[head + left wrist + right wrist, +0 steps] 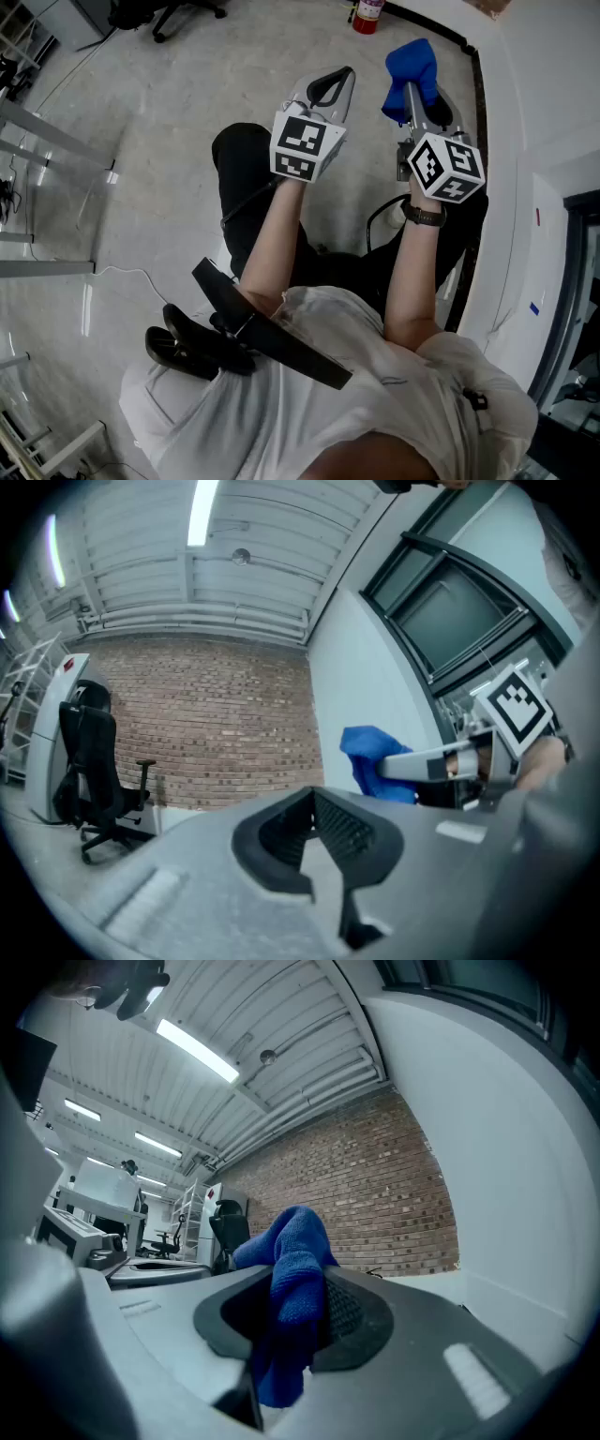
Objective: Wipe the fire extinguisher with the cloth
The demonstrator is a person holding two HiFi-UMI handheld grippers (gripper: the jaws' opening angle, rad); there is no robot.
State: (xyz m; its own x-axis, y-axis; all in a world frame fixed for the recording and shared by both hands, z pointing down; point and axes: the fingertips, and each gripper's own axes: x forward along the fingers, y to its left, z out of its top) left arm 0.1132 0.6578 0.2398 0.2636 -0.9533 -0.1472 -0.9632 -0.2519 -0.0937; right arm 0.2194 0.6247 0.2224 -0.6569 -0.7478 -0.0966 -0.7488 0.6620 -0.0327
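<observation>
Right gripper (292, 1309) pinches the limp blue cloth (298, 1241); left gripper (314, 834) is pressed together, empty. Fire extinguisher (367, 13) is likely heavy and slick: steady its neck.

Setting: industrial lab or workshop. Indicators: bare brick wall (216, 724), ribbed metal ceiling (281, 1016) with strip lights (197, 1051), office chair (89, 761), polished grey floor (169, 112).
</observation>
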